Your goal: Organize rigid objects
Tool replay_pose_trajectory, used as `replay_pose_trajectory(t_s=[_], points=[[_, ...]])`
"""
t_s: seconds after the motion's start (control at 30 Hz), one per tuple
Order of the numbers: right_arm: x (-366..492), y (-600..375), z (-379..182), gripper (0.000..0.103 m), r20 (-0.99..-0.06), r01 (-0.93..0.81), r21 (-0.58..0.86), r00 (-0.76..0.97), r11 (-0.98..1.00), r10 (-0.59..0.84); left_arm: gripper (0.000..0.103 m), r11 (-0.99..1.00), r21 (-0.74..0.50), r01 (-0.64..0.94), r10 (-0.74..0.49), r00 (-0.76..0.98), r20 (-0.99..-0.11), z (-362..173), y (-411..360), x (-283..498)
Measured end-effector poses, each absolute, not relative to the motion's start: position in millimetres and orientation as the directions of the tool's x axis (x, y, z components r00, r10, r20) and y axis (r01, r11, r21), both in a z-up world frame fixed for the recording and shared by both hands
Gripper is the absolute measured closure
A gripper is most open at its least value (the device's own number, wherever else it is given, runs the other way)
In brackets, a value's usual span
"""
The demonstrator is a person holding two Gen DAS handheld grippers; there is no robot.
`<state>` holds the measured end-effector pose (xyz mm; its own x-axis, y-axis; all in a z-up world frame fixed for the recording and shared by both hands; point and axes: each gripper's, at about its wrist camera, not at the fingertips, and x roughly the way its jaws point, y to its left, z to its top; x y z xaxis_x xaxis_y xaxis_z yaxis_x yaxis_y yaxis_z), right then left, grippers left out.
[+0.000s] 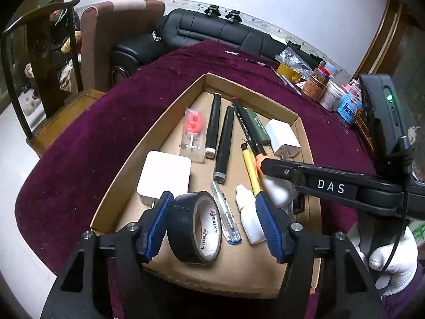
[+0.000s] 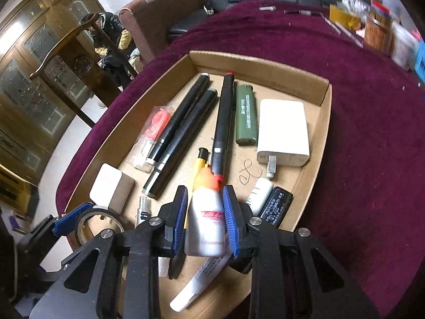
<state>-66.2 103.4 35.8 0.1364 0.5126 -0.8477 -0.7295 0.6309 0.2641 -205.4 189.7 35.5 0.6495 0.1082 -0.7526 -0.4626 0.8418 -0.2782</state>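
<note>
A cardboard tray (image 1: 170, 111) (image 2: 326, 122) on the purple cloth holds pens, markers, chargers and small bottles. My left gripper (image 1: 213, 223) is open, its blue pads either side of a black tape roll (image 1: 195, 227) that stands on edge in the tray; the left pad touches it. My right gripper (image 2: 204, 220) is shut on a white glue bottle with an orange cap (image 2: 205, 220), held just above the tray; it shows in the left wrist view (image 1: 276, 186).
In the tray lie black markers (image 1: 224, 143), a yellow pen (image 1: 251, 167), a green lighter (image 2: 245, 114), white chargers (image 2: 284, 131) (image 1: 164, 178) and a candle packet (image 1: 192, 133). Jars and tape (image 1: 329, 90) stand at the table's far right. A sofa (image 1: 212, 32) lies beyond.
</note>
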Motion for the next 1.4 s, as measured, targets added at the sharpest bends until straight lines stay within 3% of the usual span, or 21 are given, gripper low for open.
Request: replay_pose_trajectory(t_s=[0.3,0.47,0.53,0.67,0.73,0.77,0.83,0.97,1.4], points=[[-87,86,69,0.073,-0.779,-0.758,0.206,0.256,0.619,0.572,0.039,0.842,-0.187,-0.506,0.226,0.645,-0.730,48,182,-211],[-92,74,76,0.067,-0.757,-0.756,0.187,0.296,0.627,0.583,0.033,0.830,-0.090,-0.550,0.352,0.642,-0.682,62,169,-215],[-94,66,78,0.060,-0.750,-0.750,0.193,0.304,0.633,0.588,0.032,0.824,-0.055,-0.563,0.395,0.642,-0.657,68,162,-216],[-95,46,80,0.059,-0.731,-0.732,0.199,0.332,0.652,0.596,0.030,0.756,0.028,-0.654,0.535,0.592,-0.603,84,153,-221],[-97,36,81,0.059,-0.721,-0.727,0.196,0.348,0.658,0.599,0.017,0.712,0.067,-0.699,0.609,0.568,-0.553,94,148,-226],[-99,32,82,0.059,-0.717,-0.726,0.195,0.354,0.660,0.600,0.000,0.696,0.072,-0.714,0.636,0.566,-0.525,98,146,-229],[-101,26,82,0.059,-0.714,-0.724,0.190,0.361,0.663,0.600,0.001,0.720,0.015,-0.694,0.608,0.620,-0.495,107,142,-236],[-105,11,80,0.059,-0.707,-0.719,0.167,0.389,0.674,0.590,0.001,0.776,-0.107,-0.622,0.475,0.687,-0.549,109,146,-234],[-141,-5,69,0.052,-0.689,-0.761,-0.002,0.471,0.649,0.551,0.001,0.764,-0.055,-0.642,0.482,0.626,-0.613,108,130,-221]])
